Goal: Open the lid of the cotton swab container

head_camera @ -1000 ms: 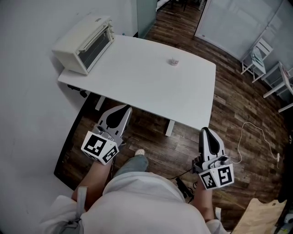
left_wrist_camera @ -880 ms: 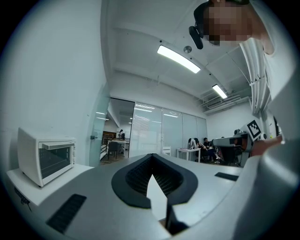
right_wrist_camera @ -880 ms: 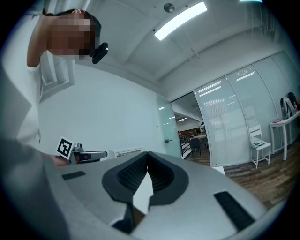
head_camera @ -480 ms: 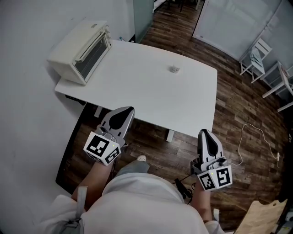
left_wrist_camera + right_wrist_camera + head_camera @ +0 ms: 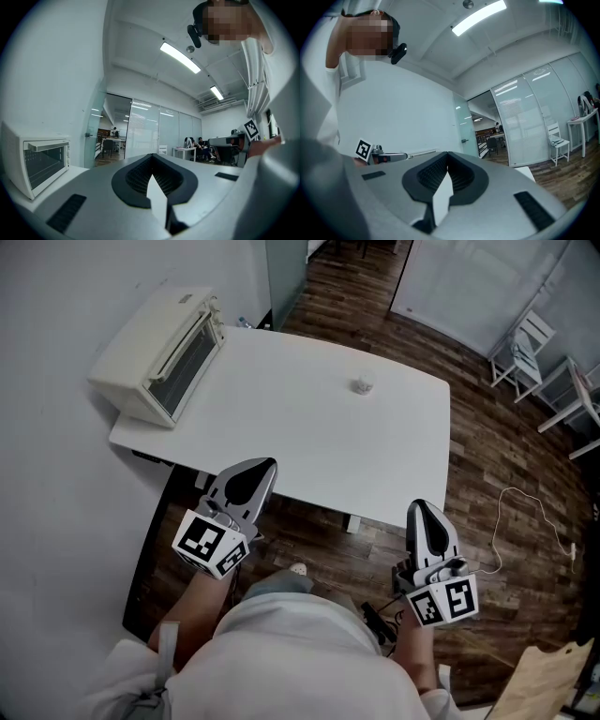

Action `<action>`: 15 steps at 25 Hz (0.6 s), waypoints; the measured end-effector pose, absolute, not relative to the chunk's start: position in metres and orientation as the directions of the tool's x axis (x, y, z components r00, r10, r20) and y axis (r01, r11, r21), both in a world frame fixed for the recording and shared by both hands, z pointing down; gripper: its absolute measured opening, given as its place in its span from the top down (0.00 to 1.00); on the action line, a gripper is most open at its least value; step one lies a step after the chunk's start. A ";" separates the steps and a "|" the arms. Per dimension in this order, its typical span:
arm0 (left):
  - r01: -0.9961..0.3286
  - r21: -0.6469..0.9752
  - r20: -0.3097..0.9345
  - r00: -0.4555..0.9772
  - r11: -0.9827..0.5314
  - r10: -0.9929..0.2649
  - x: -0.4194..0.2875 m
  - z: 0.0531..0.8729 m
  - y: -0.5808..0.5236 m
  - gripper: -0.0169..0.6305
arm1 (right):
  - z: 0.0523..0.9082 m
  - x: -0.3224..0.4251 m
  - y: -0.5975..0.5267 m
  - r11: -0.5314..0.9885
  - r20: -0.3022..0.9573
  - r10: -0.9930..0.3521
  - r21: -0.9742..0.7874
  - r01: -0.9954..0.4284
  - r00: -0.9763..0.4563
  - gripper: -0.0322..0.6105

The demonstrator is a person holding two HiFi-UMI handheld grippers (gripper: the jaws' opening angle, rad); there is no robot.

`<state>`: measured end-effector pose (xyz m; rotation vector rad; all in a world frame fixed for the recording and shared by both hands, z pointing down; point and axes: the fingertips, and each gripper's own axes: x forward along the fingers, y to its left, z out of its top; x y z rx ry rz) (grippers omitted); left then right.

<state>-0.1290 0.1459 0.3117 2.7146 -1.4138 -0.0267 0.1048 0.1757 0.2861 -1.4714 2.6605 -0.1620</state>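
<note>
A small round cotton swab container point(image 5: 362, 384) stands alone toward the far side of the white table point(image 5: 309, 442); its lid cannot be made out at this distance. My left gripper point(image 5: 250, 469) is held below the table's near edge, shut, with nothing in it. My right gripper point(image 5: 421, 510) hovers over the wooden floor to the right of the table, also shut and empty. In both gripper views the jaws point(image 5: 151, 180) point(image 5: 446, 180) point upward at the room, pressed together, and the container is out of sight there.
A cream toaster oven point(image 5: 157, 352) sits on the table's far left corner against the white wall. A white folding chair point(image 5: 521, 357) stands at the far right. A white cable point(image 5: 525, 521) lies on the wood floor to the right.
The view has shifted slightly, so table and container sit a little lower and to the right in the picture. Both grippers keep about the same place, still shut.
</note>
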 end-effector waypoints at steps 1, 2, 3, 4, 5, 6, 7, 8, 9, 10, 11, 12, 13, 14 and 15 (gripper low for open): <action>-0.816 0.079 0.020 0.576 -0.573 -0.817 -0.132 0.312 0.142 0.97 | 0.287 0.102 0.173 0.526 -0.032 -0.849 -0.141 -0.839 -0.527 0.92; -0.815 0.080 0.018 0.577 -0.574 -0.817 -0.135 0.312 0.139 0.97 | 0.288 0.099 0.171 0.525 -0.031 -0.850 -0.143 -0.839 -0.526 0.92; -0.814 0.082 0.017 0.578 -0.575 -0.816 -0.137 0.312 0.137 0.97 | 0.289 0.097 0.169 0.524 -0.028 -0.850 -0.145 -0.839 -0.526 0.92; -0.814 0.085 0.017 0.578 -0.575 -0.816 -0.139 0.313 0.135 0.97 | 0.289 0.095 0.168 0.524 -0.025 -0.850 -0.145 -0.839 -0.526 0.92; -0.813 0.088 0.019 0.579 -0.575 -0.815 -0.140 0.314 0.134 0.97 | 0.289 0.094 0.167 0.523 -0.022 -0.851 -0.144 -0.840 -0.525 0.92; -0.813 0.090 0.020 0.579 -0.575 -0.815 -0.141 0.314 0.133 0.97 | 0.289 0.094 0.165 0.521 -0.020 -0.852 -0.142 -0.842 -0.524 0.92; -0.813 0.092 0.022 0.579 -0.575 -0.815 -0.142 0.315 0.131 0.97 | 0.289 0.094 0.164 0.519 -0.019 -0.853 -0.142 -0.843 -0.522 0.92; -0.813 0.094 0.023 0.579 -0.575 -0.815 -0.143 0.316 0.130 0.97 | 0.289 0.095 0.162 0.516 -0.018 -0.855 -0.142 -0.845 -0.519 0.92; -0.813 0.096 0.023 0.579 -0.575 -0.815 -0.144 0.317 0.128 0.97 | 0.290 0.095 0.161 0.513 -0.016 -0.856 -0.143 -0.847 -0.516 0.92; -0.812 0.099 0.025 0.579 -0.575 -0.815 -0.144 0.318 0.127 0.97 | 0.291 0.095 0.159 0.510 -0.014 -0.858 -0.144 -0.848 -0.514 0.92; -0.812 0.101 0.027 0.580 -0.575 -0.814 -0.144 0.319 0.125 0.97 | 0.292 0.096 0.158 0.509 -0.012 -0.859 -0.145 -0.849 -0.512 0.92; -0.811 0.103 0.029 0.581 -0.576 -0.813 -0.144 0.320 0.124 0.97 | 0.292 0.096 0.157 0.507 -0.010 -0.859 -0.146 -0.849 -0.512 0.92; -0.811 0.103 0.031 0.582 -0.576 -0.813 -0.144 0.320 0.123 0.97 | 0.293 0.096 0.155 0.507 -0.008 -0.859 -0.148 -0.849 -0.512 0.92; -0.810 0.103 0.032 0.582 -0.577 -0.812 -0.143 0.321 0.122 0.97 | 0.293 0.096 0.154 0.508 -0.006 -0.859 -0.149 -0.849 -0.512 0.92; -0.811 0.103 0.033 0.582 -0.576 -0.813 -0.143 0.320 0.120 0.97 | 0.294 0.096 0.152 0.508 -0.004 -0.858 -0.150 -0.848 -0.514 0.92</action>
